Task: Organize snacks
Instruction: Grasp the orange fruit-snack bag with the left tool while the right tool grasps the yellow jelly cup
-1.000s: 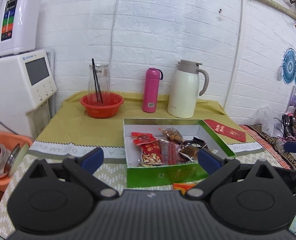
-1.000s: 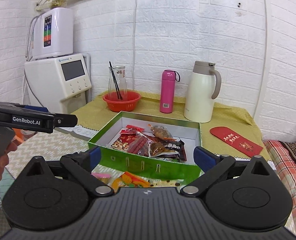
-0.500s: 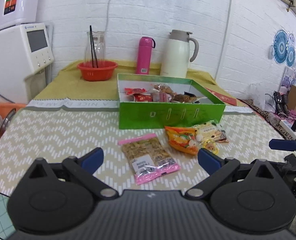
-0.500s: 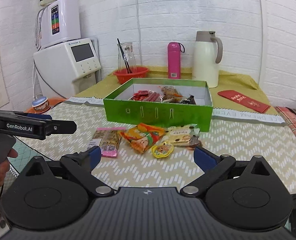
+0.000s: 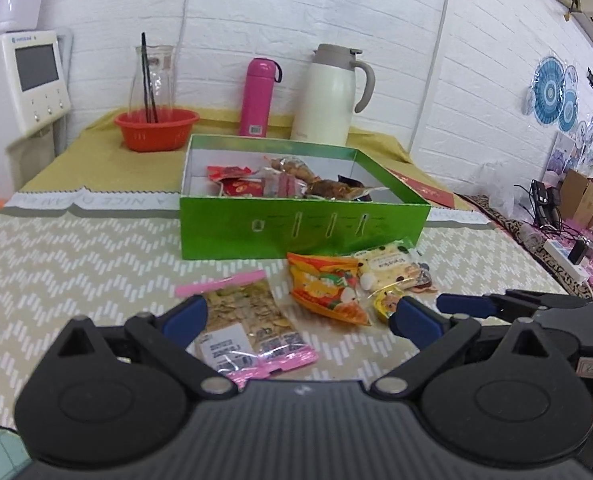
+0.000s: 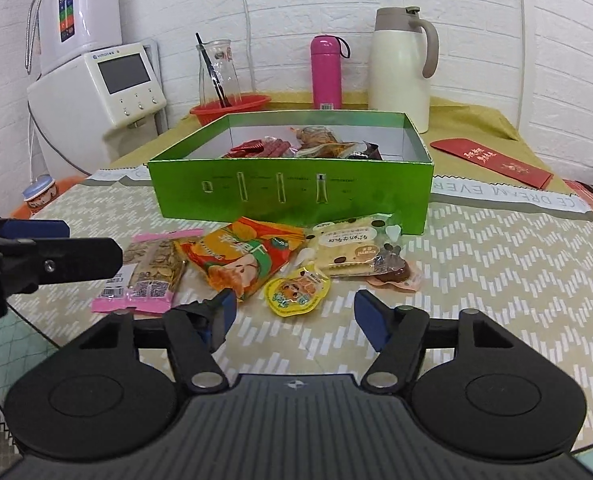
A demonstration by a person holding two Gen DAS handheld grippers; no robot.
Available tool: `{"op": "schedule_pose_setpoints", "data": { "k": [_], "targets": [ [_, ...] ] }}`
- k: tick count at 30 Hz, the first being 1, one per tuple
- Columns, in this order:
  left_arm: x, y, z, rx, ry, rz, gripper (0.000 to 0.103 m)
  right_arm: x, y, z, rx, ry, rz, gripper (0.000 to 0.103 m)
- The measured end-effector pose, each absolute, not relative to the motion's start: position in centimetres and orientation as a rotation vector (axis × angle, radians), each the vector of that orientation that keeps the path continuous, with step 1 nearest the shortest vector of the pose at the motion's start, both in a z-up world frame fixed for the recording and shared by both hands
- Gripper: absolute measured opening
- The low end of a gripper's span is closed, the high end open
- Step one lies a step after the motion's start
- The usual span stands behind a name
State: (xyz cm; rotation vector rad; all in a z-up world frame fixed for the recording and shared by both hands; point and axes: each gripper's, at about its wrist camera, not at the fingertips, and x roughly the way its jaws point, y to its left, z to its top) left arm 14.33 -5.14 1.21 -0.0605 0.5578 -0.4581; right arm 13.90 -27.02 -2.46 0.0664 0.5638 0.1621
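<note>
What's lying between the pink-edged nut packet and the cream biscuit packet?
The orange snack bag, overlapping the nut packet and reaching the biscuit packet; clearest in the right wrist view.

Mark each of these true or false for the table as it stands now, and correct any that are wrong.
1. The green box already holds some snack packets. True.
2. The pink-edged packet of seeds lies inside the box. False: it lies on the tablecloth in front of the box, left of the orange packet.
3. The right gripper is clamped on the small yellow packet. False: its jaws are closing, but nothing sits between them yet; the packet lies just beyond the tips.
4. The pink bottle stands between the glass carafe and the white jug. True.
5. The left gripper is open, holding nothing. True.
</note>
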Motion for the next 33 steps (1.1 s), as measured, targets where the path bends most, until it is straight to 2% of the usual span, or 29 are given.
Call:
{"op": "schedule_pose_setpoints", "data": {
  "k": [3,5,6,10,14,19,22,23,29,31,32,33],
  "targets": [
    [15.6,-5.9,1.1,-0.052,0.571,-0.467,0.100,15.0,-26.9,-3.0,0.057,0.577,0.165,0.097],
    [16.3,-6.2,1.2,-0.056,0.576,-0.484,0.100,15.6,-26.7,-3.3,0.050,0.581,0.171,0.088],
    [16.7,-6.5,1.3,-0.053,0.576,-0.493,0.100,15.7,-26.7,-3.4,0.045,0.582,0.177,0.070],
    [18.0,-7.5,1.4,-0.039,0.579,-0.519,0.100,15.0,-26.7,-3.2,0.033,0.568,0.189,0.062],
    [19.3,-8.6,0.9,-0.035,0.603,-0.531,0.099,13.4,-27.3,-2.9,0.045,0.569,0.197,0.058],
    [20.7,-10.6,-0.1,0.018,0.634,-0.547,0.098,11.1,-28.3,-2.4,0.049,0.556,0.161,0.058],
    [21.5,-11.8,-0.7,0.066,0.670,-0.566,0.084,10.6,-28.8,-2.4,0.062,0.558,0.144,0.058],
    [21.6,-12.1,-0.9,0.073,0.676,-0.574,0.075,10.5,-28.9,-2.5,0.066,0.561,0.141,0.058],
    [22.3,-12.2,-2.1,0.099,0.707,-0.554,0.074,10.3,-29.0,-3.1,0.103,0.572,0.134,0.059],
    [22.6,-11.9,-2.4,0.063,0.737,-0.567,0.068,10.3,-29.1,-3.1,0.112,0.571,0.134,0.059],
    [22.6,-11.8,-2.5,0.054,0.745,-0.576,0.057,10.3,-29.1,-3.1,0.115,0.570,0.132,0.059],
    [22.5,-11.9,-2.6,0.060,0.733,-0.579,0.055,10.3,-29.1,-3.1,0.119,0.569,0.131,0.059]
  ]
}}
